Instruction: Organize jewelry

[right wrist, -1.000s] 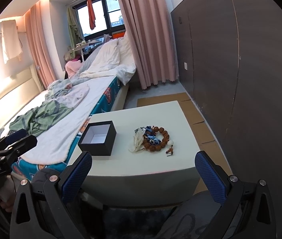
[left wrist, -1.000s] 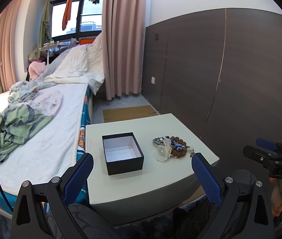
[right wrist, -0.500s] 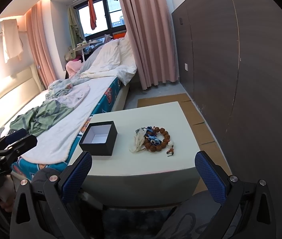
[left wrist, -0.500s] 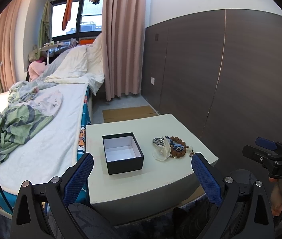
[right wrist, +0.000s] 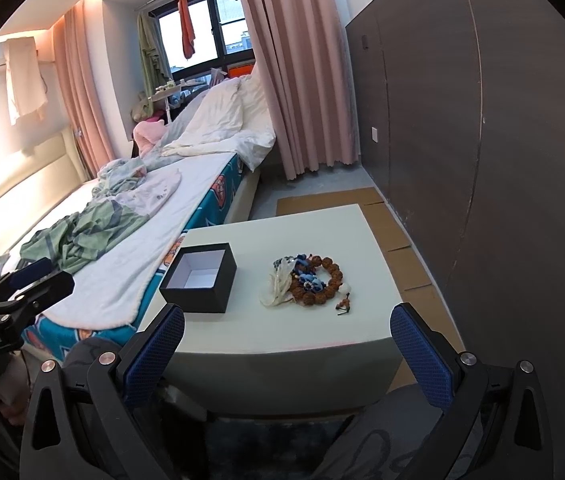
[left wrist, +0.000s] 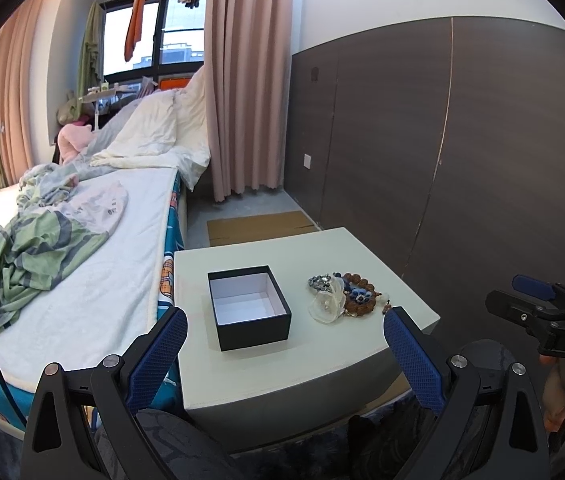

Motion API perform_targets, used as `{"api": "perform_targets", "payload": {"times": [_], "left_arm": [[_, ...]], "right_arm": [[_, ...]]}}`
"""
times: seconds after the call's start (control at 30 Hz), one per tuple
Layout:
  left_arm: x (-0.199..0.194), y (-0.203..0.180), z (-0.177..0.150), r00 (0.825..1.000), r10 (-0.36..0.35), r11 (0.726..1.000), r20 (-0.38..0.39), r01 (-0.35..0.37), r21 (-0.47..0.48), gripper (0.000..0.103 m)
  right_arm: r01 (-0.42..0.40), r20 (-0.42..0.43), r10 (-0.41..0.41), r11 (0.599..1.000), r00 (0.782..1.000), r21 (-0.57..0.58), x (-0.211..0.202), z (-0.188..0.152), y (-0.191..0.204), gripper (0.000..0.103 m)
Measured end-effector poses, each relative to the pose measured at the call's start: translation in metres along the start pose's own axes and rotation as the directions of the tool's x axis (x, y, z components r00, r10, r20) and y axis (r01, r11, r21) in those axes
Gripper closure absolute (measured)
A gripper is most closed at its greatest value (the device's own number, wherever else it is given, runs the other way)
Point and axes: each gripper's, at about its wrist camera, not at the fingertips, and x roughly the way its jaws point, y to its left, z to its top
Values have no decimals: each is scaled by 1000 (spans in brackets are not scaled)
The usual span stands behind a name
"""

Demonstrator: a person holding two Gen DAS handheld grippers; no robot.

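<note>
Beside the open black cardboard box (left wrist: 248,307) on the white tabletop (left wrist: 322,352), the brown wooden bead bracelet (right wrist: 319,280) and tangled jewellery lie untouched; nothing has shifted. Left hand-held gripper (left wrist: 284,354) and right hand-held gripper (right wrist: 287,350) both hang spread and empty, so sorting hasn't started.

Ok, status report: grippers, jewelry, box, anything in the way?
Left gripper and right gripper open, short of the table. Jewelry piled beside the empty box. Nothing in the way.
</note>
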Motion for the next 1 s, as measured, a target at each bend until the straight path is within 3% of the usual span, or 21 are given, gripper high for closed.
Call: {"api": "perform_targets", "payload": {"times": [0.3, 0.77, 1.0], "left_arm": [[21, -1, 8, 999, -3, 1000, -43, 3, 9, 4], [91, -16, 24, 987, -57, 998, -149, 62, 25, 5], [133, -36, 32, 965, -119, 990, -232, 134, 50, 23]], "right_arm": [[-18, -33, 19, 1000, 999, 20, 14, 4, -10, 0], [-29, -105, 43, 991, 994, 131, 69, 12, -62, 0], [-34, -133, 59, 982, 989, 184, 95, 11, -86, 0]]}}
